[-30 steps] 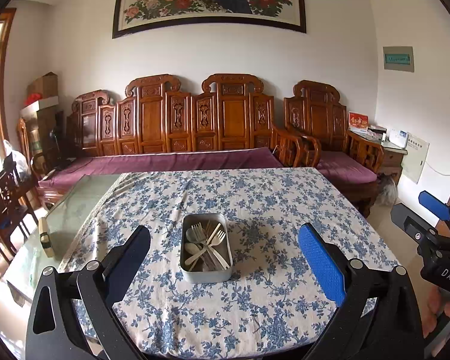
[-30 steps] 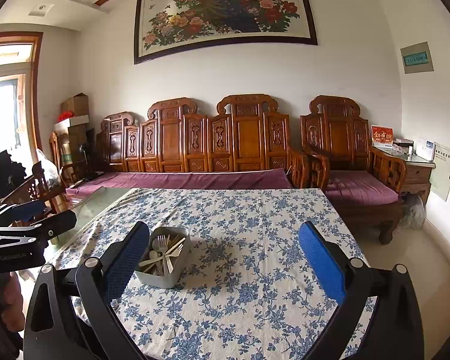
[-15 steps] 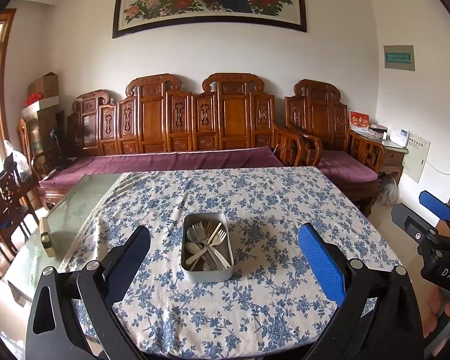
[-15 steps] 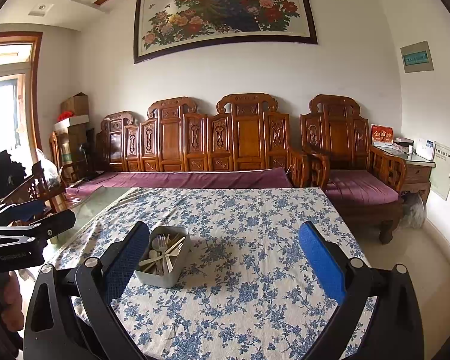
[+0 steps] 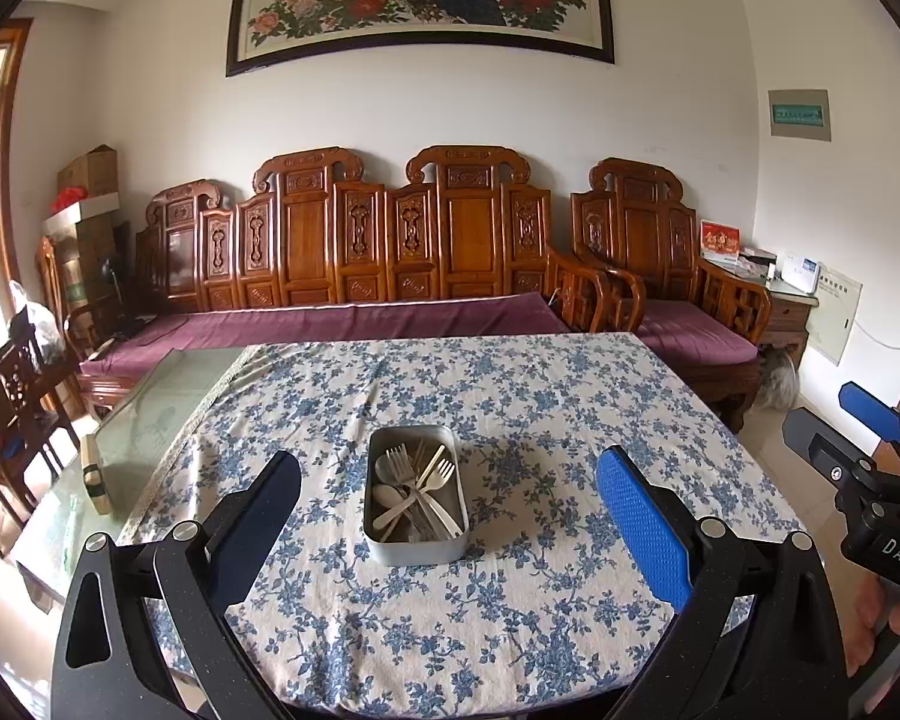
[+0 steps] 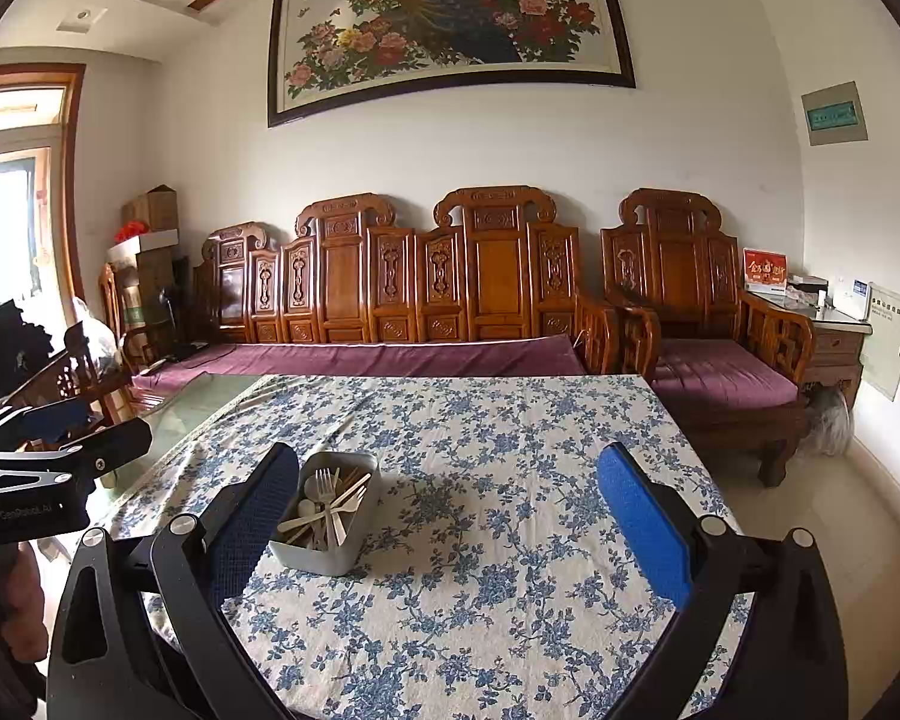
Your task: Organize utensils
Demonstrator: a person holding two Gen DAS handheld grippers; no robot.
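Observation:
A grey metal tin [image 5: 415,543] stands on the blue-flowered tablecloth [image 5: 510,396], holding several pale forks and spoons [image 5: 417,489] in a mixed pile. My left gripper [image 5: 450,516] is open and empty, held above the near table edge with the tin between its fingers in view. My right gripper [image 6: 447,516] is open and empty, held off the near edge, with the tin [image 6: 324,552] just right of its left finger. Each gripper shows at the other view's edge: the right gripper [image 5: 852,450] and the left gripper [image 6: 60,444].
The cloth covers the table's right part; bare glass top [image 5: 150,414] shows at the left, with a small object [image 5: 95,477] on its edge. A carved wooden sofa [image 5: 390,252] with purple cushions stands behind the table. Wooden chairs [image 5: 6,396] stand at the left.

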